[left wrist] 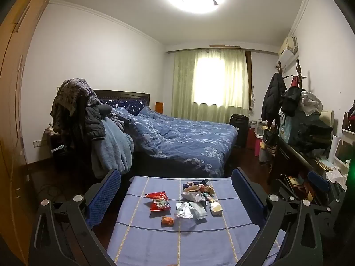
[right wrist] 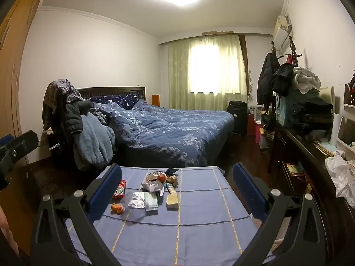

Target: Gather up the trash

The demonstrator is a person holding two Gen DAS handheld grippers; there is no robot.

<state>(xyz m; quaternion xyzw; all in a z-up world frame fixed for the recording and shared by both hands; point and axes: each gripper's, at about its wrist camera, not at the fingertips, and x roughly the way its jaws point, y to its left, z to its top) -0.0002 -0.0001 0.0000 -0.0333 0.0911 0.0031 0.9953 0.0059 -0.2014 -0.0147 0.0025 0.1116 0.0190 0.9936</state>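
Note:
Trash lies on a small table with a blue checked cloth point(left wrist: 155, 239). There is a red snack wrapper point(left wrist: 158, 201), a small orange wrapper point(left wrist: 167, 221), crumpled silver foil point(left wrist: 185, 211), a pale yellow packet point(left wrist: 215, 208) and a heap of wrappers point(left wrist: 197, 190) at the far side. My left gripper point(left wrist: 176, 197) is open and empty, held above the near half of the table. My right gripper point(right wrist: 177, 187) is open and empty too. It frames the foil point(right wrist: 137, 201), the yellow packet point(right wrist: 172, 199) and the heap point(right wrist: 159, 179). The orange wrapper point(right wrist: 117, 207) lies by its left finger.
A bed with a blue quilt point(left wrist: 177, 137) stands just beyond the table. A chair piled with clothes point(left wrist: 84, 119) is at the left. A dark dresser with clutter point(right wrist: 310, 146) and a white plastic bag point(right wrist: 341, 177) runs along the right. A wardrobe point(left wrist: 13, 88) lines the left wall.

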